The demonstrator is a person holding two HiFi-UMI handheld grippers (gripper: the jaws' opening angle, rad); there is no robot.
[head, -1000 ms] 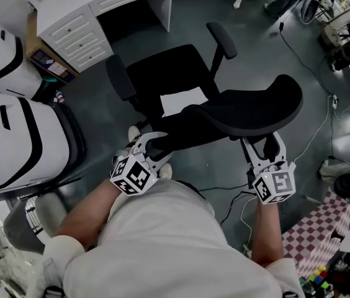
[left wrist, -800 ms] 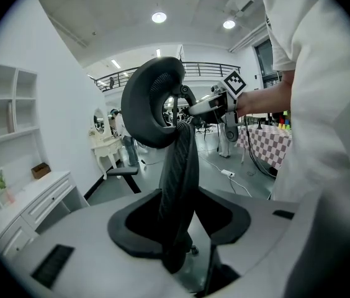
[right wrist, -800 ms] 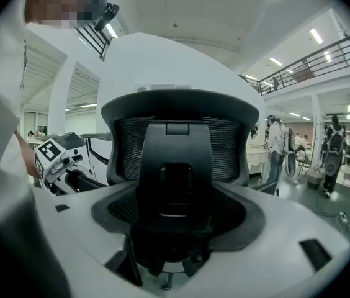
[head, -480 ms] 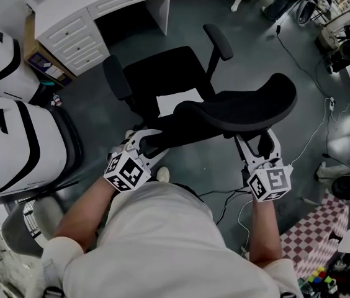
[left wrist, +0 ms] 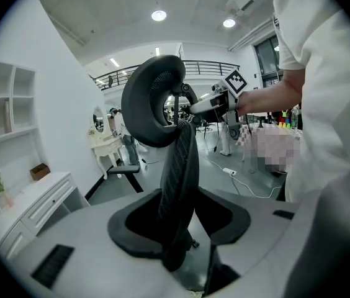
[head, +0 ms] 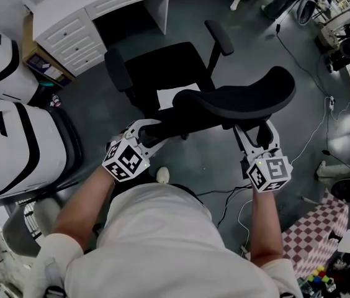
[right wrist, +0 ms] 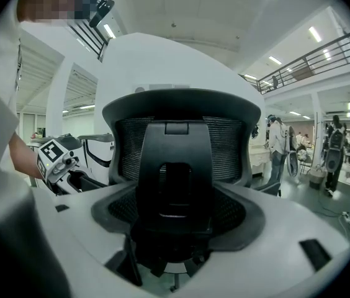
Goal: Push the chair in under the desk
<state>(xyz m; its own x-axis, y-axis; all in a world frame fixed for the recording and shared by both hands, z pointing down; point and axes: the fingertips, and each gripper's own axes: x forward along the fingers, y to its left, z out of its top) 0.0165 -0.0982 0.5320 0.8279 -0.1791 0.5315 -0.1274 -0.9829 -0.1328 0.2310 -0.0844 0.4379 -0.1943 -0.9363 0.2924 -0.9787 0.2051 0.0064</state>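
A black office chair stands on the grey floor and faces the white desk (head: 100,4) at the top of the head view. Its seat (head: 156,67) carries a white sheet (head: 176,95), and its front points at the dark kneehole (head: 128,17). My left gripper (head: 152,132) is shut on the left edge of the curved mesh backrest (head: 237,101), which runs edge-on between the jaws in the left gripper view (left wrist: 178,185). My right gripper (head: 257,138) is shut on the black spine (right wrist: 174,185) behind the backrest, lower on the right.
White drawers (head: 76,36) flank the kneehole on the left. Large white and black machines (head: 13,135) stand close on the left. Cables (head: 237,197) trail on the floor by my right side, near a checkered mat (head: 324,228). My shoe (head: 162,175) is behind the chair.
Both grippers and the chair have moved a little up the head view, toward the desk. The grips on the backrest look the same.
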